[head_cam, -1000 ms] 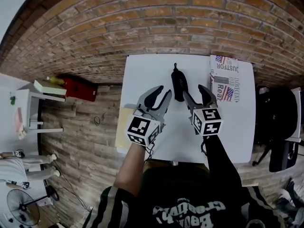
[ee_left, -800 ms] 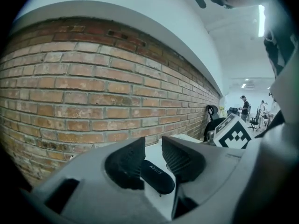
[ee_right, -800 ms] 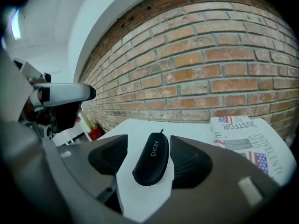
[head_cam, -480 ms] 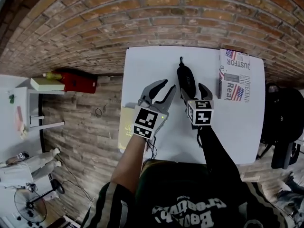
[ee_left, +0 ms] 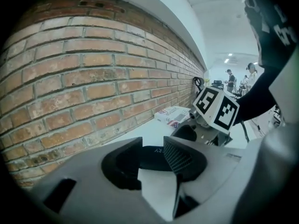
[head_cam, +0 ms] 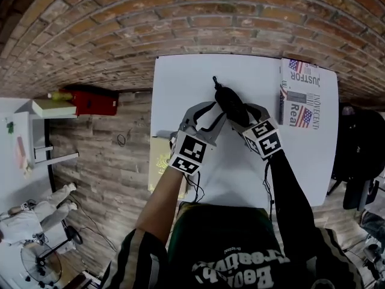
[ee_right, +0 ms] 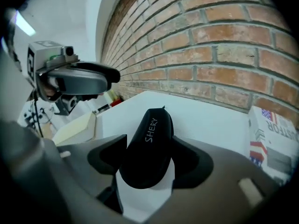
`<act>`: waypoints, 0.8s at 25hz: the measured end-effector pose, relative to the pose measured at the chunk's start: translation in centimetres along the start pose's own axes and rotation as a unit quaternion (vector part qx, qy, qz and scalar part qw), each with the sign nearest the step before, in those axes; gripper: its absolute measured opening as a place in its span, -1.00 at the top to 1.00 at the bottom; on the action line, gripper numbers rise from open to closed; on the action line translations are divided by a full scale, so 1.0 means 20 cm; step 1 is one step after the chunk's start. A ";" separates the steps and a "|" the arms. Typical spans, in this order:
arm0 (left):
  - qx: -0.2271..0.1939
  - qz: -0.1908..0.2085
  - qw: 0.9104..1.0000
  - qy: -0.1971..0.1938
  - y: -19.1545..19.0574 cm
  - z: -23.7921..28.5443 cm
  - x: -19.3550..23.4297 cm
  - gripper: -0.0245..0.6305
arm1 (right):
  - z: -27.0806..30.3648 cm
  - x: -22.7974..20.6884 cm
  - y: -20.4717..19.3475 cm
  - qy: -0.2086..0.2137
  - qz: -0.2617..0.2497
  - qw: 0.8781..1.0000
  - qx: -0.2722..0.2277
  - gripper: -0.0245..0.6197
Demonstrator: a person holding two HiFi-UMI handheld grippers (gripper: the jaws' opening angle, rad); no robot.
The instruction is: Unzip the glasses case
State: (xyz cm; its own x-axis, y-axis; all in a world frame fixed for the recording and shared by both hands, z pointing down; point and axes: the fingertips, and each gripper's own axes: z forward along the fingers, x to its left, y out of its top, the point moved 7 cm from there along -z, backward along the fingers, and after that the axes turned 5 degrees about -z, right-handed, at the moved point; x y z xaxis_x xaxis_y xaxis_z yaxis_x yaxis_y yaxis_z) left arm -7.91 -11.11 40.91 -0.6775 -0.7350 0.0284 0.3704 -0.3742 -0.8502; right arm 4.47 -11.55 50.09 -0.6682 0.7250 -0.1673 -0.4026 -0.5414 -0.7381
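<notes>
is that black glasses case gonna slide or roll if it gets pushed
Probably stiff: the glasses case keeps a smooth domed shape, like a hard shell. It may slide easily, lying loose on the smooth white table. Rolling seems unlikely since it lies flat, though its rounded sides could slip from a pinch.

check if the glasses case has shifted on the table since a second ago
Yes: the glasses case has turned, its far end swinging left, away from the booklet.
</notes>
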 end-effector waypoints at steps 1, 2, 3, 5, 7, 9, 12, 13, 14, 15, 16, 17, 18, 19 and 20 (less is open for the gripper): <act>0.006 0.004 1.000 -0.005 -0.01 0.01 0.00 0.50 | 0.00 0.01 0.00 0.023 -0.027 0.999 0.009 -0.04; 0.017 0.012 1.000 -0.012 -0.03 0.03 -0.01 0.49 | -0.01 0.02 0.00 0.045 -0.056 0.997 0.019 -0.04; 0.033 0.027 0.999 -0.022 -0.05 0.04 -0.03 0.49 | -0.02 0.03 0.00 0.068 -0.085 0.994 0.029 -0.03; 0.075 0.077 0.993 -0.051 -0.09 0.09 -0.08 0.42 | -0.04 0.06 -0.02 0.111 -0.140 0.983 0.046 -0.03; 0.109 0.125 0.983 -0.077 -0.13 0.12 -0.13 0.37 | -0.06 0.08 -0.03 0.134 -0.179 0.973 0.054 -0.03; 0.128 0.150 0.975 -0.099 -0.15 0.15 -0.16 0.34 | -0.08 0.07 -0.02 0.125 -0.194 0.972 0.044 -0.04; 0.154 0.177 0.964 -0.128 -0.17 0.19 -0.21 0.33 | -0.18 0.01 -0.03 0.083 -0.148 0.985 0.026 -0.02; 0.162 0.193 0.959 -0.133 -0.17 0.21 -0.22 0.33 | -0.22 -0.01 -0.05 0.065 -0.122 0.990 0.024 0.02; 0.169 0.208 0.954 -0.135 -0.18 0.22 -0.22 0.33 | -0.26 -0.03 -0.09 0.049 -0.095 0.994 0.026 0.03; 0.174 0.221 0.950 -0.137 -0.18 0.24 -0.23 0.33 | -0.29 -0.04 -0.13 0.039 -0.067 0.997 0.031 0.08; 0.179 0.232 0.946 -0.139 -0.18 0.25 -0.23 0.32 | -0.32 -0.03 -0.18 0.035 -0.040 0.998 0.036 0.11; 0.185 0.243 0.942 -0.140 -0.18 0.26 -0.23 0.33 | -0.33 -0.01 -0.24 0.037 -0.011 0.998 0.040 0.14; 0.192 0.255 0.937 -0.143 -0.19 0.28 -0.23 0.32 | -0.34 0.01 -0.29 0.042 0.017 0.998 0.042 0.13; 0.199 0.267 0.932 -0.146 -0.20 0.29 -0.23 0.32 | -0.34 0.04 -0.33 0.046 0.046 0.997 0.043 0.13; 0.204 0.278 0.927 -0.151 -0.20 0.31 -0.23 0.32 | -0.34 0.06 -0.37 0.048 0.072 0.995 0.042 0.14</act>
State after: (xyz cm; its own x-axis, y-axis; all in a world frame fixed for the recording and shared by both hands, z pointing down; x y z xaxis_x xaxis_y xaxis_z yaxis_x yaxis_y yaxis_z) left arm -2.40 -9.64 47.45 -0.1248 -0.9798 -0.1560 0.8596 -0.0283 -0.5101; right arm 10.82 -3.75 50.84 -0.6623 0.6717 -0.3319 -0.3605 -0.6740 -0.6448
